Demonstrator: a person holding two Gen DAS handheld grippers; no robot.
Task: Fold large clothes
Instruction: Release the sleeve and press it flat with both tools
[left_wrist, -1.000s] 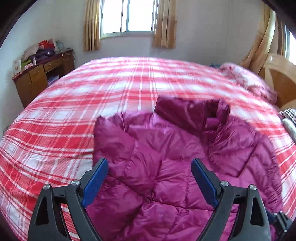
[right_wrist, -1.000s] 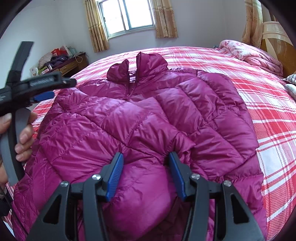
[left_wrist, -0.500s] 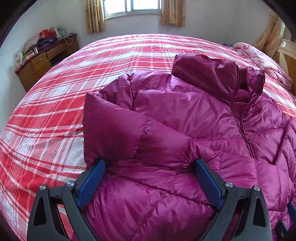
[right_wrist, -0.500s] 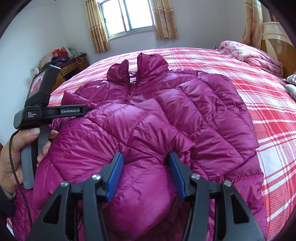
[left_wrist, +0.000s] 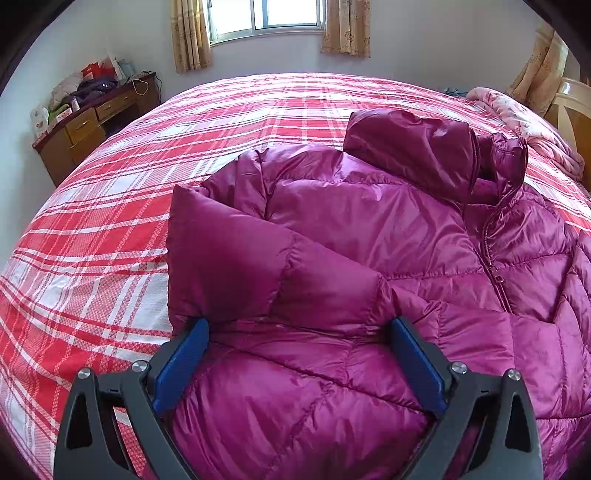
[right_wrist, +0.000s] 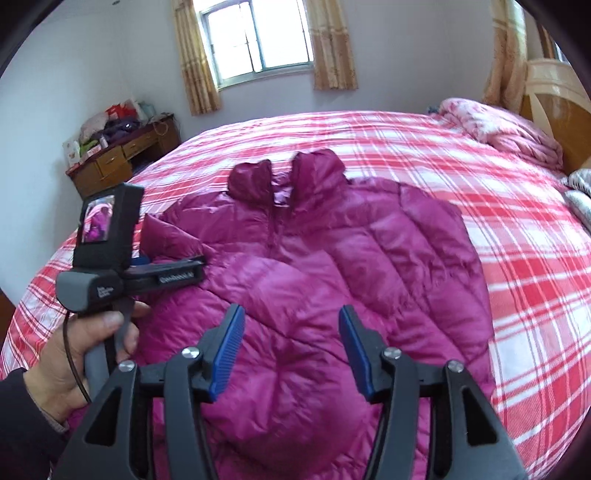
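A magenta puffer jacket (left_wrist: 369, 229) (right_wrist: 388, 251) lies front up on the red plaid bed (left_wrist: 110, 221) (right_wrist: 517, 258), collar (right_wrist: 317, 166) toward the window. Its left sleeve (left_wrist: 240, 266) is folded in over the chest. My left gripper (left_wrist: 299, 324) stands wide open, low over the jacket, with that sleeve's cuff end spanning the gap at its fingertips. In the right wrist view a hand (right_wrist: 74, 354) holds that tool at the jacket's left edge. My right gripper (right_wrist: 291, 309) hovers half open above the lower front, with nothing between its fingers.
A wooden desk (left_wrist: 92, 125) (right_wrist: 122, 155) piled with clutter stands by the far left wall. A pink quilt (left_wrist: 517, 118) (right_wrist: 498, 125) is bunched at the bed's right, against a wooden headboard (right_wrist: 554, 103). Bare plaid sheet surrounds the jacket.
My left gripper sank onto the folded left sleeve and tipped downward. My right gripper rose off the padded fold that lay between its fingers, and the fold stayed on the jacket.
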